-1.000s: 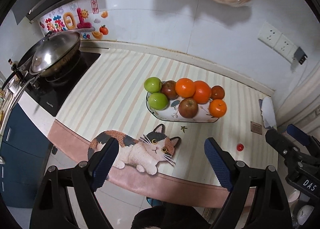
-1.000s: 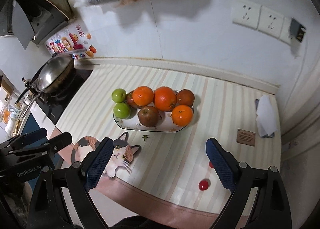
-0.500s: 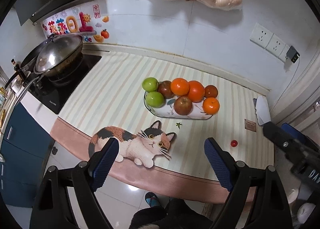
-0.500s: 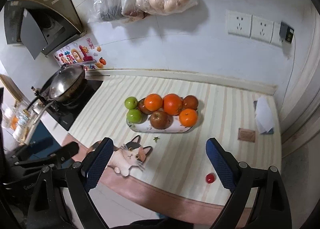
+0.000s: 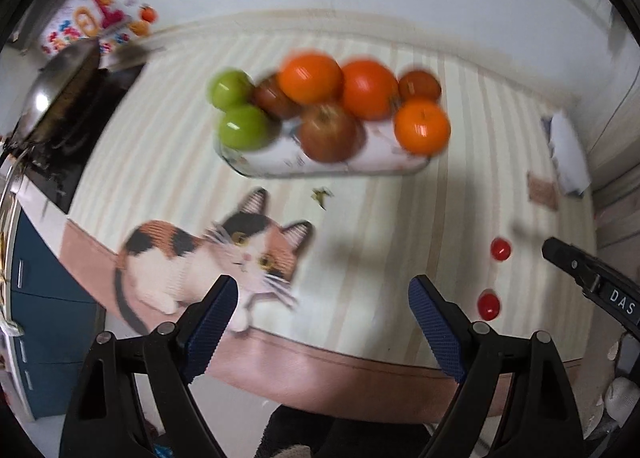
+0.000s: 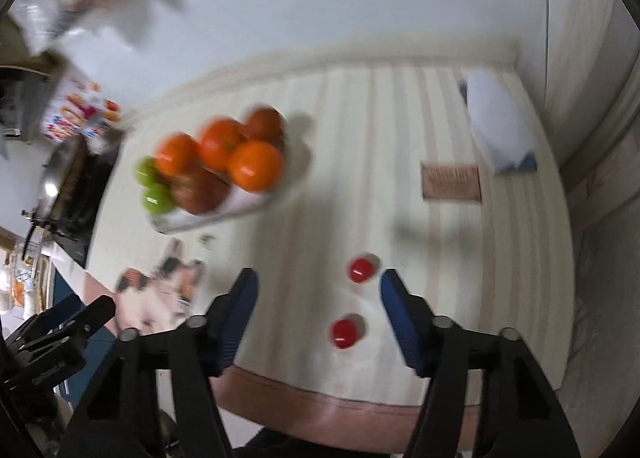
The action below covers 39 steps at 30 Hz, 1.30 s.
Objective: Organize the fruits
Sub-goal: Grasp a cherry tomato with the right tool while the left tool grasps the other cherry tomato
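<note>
Both views are smeared by motion blur, yet the layout reads clearly enough. A striped mat (image 5: 160, 162) with a printed calico cat (image 5: 208, 258) covers the counter, and on it sits a patterned oval fruit plate (image 5: 276, 164) heaped with fruit: two green apples (image 5: 240, 110) at its left end, reddish-brown apples (image 5: 326, 132) in the middle, and oranges (image 5: 310, 78) across the back and right. Two small red fruits (image 6: 360, 270), which look like cherry tomatoes, lie loose on the mat well apart from the plate, toward the near right edge of the counter. The right gripper (image 6: 316, 290) points down over them with its jaws closing; the farther tomato lies in the gap close to the right-hand finger and the nearer one (image 6: 344, 333) lies lower in the gap, and neither is touched by the blue pads (image 6: 400, 318). The left gripper (image 5: 320, 306) hangs over the cat print with its jaws spread wide and nothing between them. From the left view the same tomatoes (image 5: 500, 249) show to the right of that gripper, beside the black tip of the other tool. A wok (image 5: 60, 86) sits on the black cooktop at far left, and a folded white cloth (image 6: 498, 126) and a small brown card (image 6: 450, 181) lie at the mat's right end.
</note>
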Tool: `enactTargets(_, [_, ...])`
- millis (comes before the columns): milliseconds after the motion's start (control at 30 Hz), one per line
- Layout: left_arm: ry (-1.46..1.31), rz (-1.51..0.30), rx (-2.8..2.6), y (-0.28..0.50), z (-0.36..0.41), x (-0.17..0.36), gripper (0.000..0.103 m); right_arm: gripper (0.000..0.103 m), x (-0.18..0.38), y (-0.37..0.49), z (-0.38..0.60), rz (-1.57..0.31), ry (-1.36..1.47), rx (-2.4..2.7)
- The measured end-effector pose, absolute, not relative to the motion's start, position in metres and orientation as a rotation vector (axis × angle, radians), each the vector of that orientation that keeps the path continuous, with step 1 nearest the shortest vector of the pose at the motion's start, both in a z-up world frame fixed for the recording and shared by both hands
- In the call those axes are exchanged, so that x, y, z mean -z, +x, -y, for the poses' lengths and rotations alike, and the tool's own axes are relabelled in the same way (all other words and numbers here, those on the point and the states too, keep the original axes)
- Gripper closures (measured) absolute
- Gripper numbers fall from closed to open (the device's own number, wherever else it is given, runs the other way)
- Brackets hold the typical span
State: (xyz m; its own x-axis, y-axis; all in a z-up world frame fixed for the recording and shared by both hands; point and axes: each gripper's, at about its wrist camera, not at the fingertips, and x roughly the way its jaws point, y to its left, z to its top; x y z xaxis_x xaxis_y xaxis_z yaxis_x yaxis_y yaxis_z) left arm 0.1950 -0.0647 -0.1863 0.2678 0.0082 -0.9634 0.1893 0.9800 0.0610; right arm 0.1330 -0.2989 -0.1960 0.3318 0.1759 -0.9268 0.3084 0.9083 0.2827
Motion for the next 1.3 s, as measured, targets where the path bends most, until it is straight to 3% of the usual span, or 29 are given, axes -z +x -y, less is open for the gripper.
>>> enactTargets(200, [0.234,-1.409,0.139,0.208,0.100,0.243,0.016,0.058,0.262,0.155,0.305,-1.310,0.405,0.075])
enactTargets(367, [0.255,-1.445,0.171,0.206,0.117,0.258,0.016,0.068,0.296,0.167,0.300,-1.362,0.383,0.057])
enactTargets(433, [0.247,-1.457,0.192,0.204,0.123,0.260,0.016,0.073,0.302,0.167,0.298,-1.362,0.370,0.044])
enactTargets(633, [0.201,-1.497,0.340,0.187,0.157,0.261,0.016,0.074,0.284,0.151,0.317,-1.313,0.392,0.081])
enactTargets(800, [0.229,-1.536,0.444,0.170,0.194,0.273,0.033,0.074,0.272,0.122,0.350,-1.302,0.432,0.146])
enactTargets(933, [0.274,-1.557,0.495,0.158,0.217,0.285,0.038,0.074,0.275,0.101,0.368,-1.314,0.445,0.196])
enactTargets(1167, [0.353,-1.517,0.529,0.146,0.242,0.287,0.069,0.073,0.284,0.080,0.383,-1.317,0.479,0.244])
enactTargets(1300, [0.365,-1.506,0.530,0.144,0.251,0.286,0.077,0.073,0.283,0.076,0.383,-1.314,0.480,0.246])
